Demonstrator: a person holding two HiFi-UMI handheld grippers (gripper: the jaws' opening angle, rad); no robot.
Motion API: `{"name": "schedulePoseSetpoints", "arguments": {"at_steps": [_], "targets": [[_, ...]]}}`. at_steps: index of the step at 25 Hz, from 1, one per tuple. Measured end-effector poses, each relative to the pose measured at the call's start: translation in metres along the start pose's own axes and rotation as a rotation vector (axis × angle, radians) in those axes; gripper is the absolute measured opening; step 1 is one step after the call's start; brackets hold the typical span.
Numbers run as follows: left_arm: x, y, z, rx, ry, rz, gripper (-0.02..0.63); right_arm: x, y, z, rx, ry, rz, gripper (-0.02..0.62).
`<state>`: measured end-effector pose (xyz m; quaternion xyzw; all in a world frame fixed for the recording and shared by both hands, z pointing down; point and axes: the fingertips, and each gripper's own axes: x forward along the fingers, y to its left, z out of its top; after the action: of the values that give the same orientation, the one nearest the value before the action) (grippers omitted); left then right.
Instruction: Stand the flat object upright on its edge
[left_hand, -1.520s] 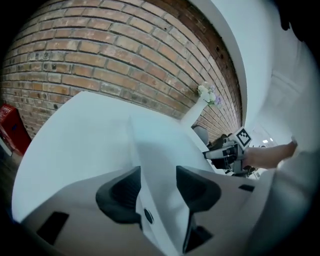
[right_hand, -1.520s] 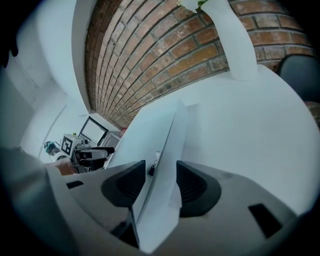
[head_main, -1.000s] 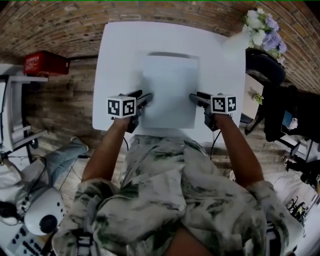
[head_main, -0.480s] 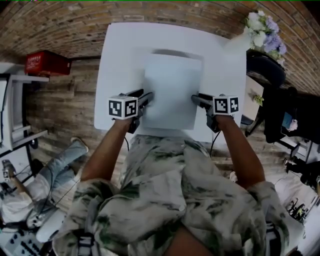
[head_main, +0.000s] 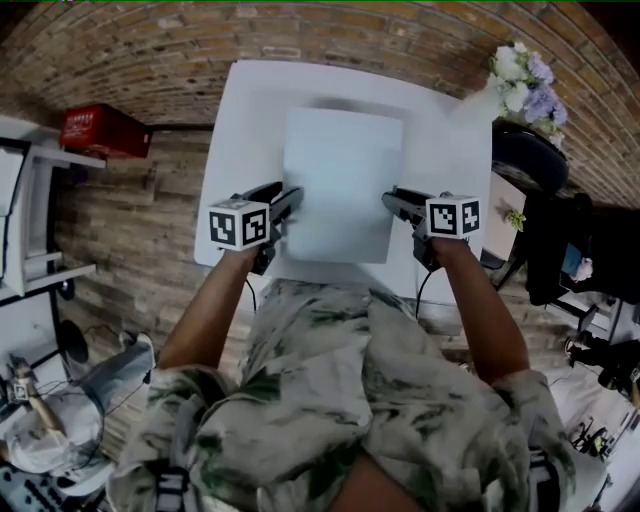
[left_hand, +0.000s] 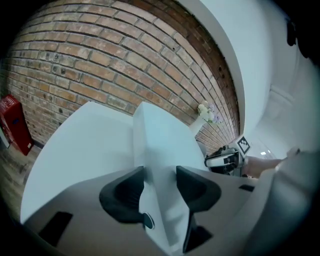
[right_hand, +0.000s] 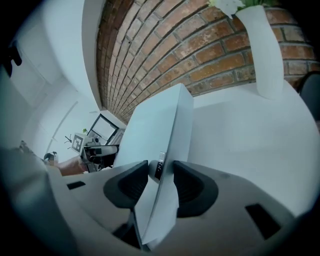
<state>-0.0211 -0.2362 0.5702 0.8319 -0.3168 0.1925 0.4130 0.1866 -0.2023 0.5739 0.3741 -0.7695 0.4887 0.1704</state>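
Over table (head_main: 236, 112), down-tilted tools (head_main: 289, 206) (head_main: 391, 201) just closed on panel (head_main: 340, 180)

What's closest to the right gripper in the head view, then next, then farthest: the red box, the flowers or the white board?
1. White board: in the middle, between the right gripper's jaws, which have just been closing on it.
2. Flowers: far off to the right.
3. Red box: way over on the left.

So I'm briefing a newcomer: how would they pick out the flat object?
Find the white table by the brick wall. At its middle, a thin pale panel is clamped at its sides by the left gripper and right gripper, jaws just closed. The corner vase stands tall; this is flat.
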Motion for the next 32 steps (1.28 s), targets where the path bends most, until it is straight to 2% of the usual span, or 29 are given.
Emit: {"name": "schedulePoseSetpoints", "arguments": {"at_steps": [8,17,26,32], "targets": [[-0.024,0.012,0.030,0.058,-0.056,0.037,0.216,0.007,0.025,0.035,-0.141,-0.038,0.000,0.173],[-0.045,0.035,0.069,0.122,-0.104,0.059,0.216,0.030,0.054,0.077,-0.249,-0.096,0.028,0.169],[-0.051,0.061,0.115,0.191,-0.143,0.067,0.212,0.050,0.070,0.128,-0.378,-0.178,-0.006,0.166],[-0.044,0.080,0.145,0.274,-0.143,0.101,0.207,0.065,0.071,0.159,-0.494,-0.205,-0.075,0.163]]}}
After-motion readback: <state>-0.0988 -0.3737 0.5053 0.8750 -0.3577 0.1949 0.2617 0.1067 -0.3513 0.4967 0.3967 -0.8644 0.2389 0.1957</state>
